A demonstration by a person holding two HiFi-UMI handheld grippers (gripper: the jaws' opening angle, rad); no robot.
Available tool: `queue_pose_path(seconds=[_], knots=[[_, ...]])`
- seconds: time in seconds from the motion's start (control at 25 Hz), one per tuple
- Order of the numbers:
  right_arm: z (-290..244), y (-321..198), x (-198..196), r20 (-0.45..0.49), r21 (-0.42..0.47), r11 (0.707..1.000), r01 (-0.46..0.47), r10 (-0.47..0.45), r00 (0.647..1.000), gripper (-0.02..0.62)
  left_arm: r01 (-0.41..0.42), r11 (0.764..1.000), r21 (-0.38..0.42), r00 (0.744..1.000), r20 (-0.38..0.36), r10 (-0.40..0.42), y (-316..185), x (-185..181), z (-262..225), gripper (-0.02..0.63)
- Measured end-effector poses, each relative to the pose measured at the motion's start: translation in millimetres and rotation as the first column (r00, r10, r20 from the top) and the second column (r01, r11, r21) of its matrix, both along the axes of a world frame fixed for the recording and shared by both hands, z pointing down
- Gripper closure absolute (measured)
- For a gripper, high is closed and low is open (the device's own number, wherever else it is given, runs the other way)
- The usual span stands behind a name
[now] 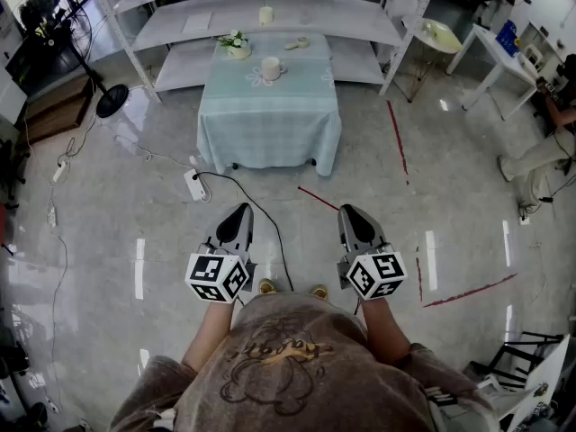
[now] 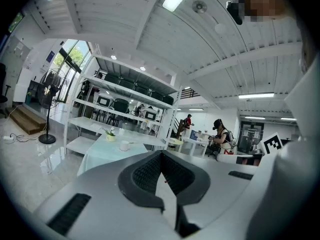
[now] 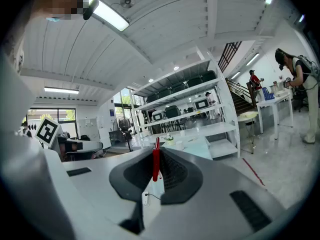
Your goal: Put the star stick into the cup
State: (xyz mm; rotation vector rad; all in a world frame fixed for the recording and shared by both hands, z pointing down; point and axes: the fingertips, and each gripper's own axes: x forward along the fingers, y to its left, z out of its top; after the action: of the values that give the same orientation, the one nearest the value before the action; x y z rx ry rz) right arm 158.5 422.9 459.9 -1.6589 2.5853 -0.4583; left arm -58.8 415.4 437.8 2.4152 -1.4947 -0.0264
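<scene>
A thin red star stick (image 3: 156, 160) stands upright between the pads of my right gripper (image 3: 156, 153), which is shut on it. In the head view the right gripper (image 1: 352, 212) and left gripper (image 1: 238, 212) hover side by side over the floor, well short of the table. The white cup (image 1: 270, 68) stands on a doily on the table's light blue cloth (image 1: 270, 124); it also shows as the cup (image 2: 124, 145) far ahead of the left gripper (image 2: 161, 156). That gripper's jaws are shut with nothing in them. The stick's star end is not visible.
A small potted plant (image 1: 236, 44) sits behind the cup. White shelving (image 1: 180, 25) runs behind the table, with another cup (image 1: 265, 14) on it. A power strip and black cable (image 1: 196, 185) lie on the floor. People work at desks (image 1: 504, 52) to the right.
</scene>
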Motion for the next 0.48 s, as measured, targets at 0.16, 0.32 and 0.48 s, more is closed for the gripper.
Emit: queue_pose_path(seconds=[0.16,0.32,0.48], knots=[[4,4,-9,-0.003,-0.018,1.000,0.000,0.000,1.000,0.578,0.000,1.000,-0.001,1.000,-0.018,0.000,2,-6,1,0.584],[4,3,-22,0.033,-0.026,1.000,-0.012,0.013,0.999,0.578,-0.016,1.000,-0.003,1.000,-0.014,0.016,0,-17,2,0.584],[4,2,-38,0.028,-0.020,0.999,-0.030,0.031,0.999,0.578,-0.044,0.999,0.002,0.999,-0.004,0.044,-3,-32,3,0.584]])
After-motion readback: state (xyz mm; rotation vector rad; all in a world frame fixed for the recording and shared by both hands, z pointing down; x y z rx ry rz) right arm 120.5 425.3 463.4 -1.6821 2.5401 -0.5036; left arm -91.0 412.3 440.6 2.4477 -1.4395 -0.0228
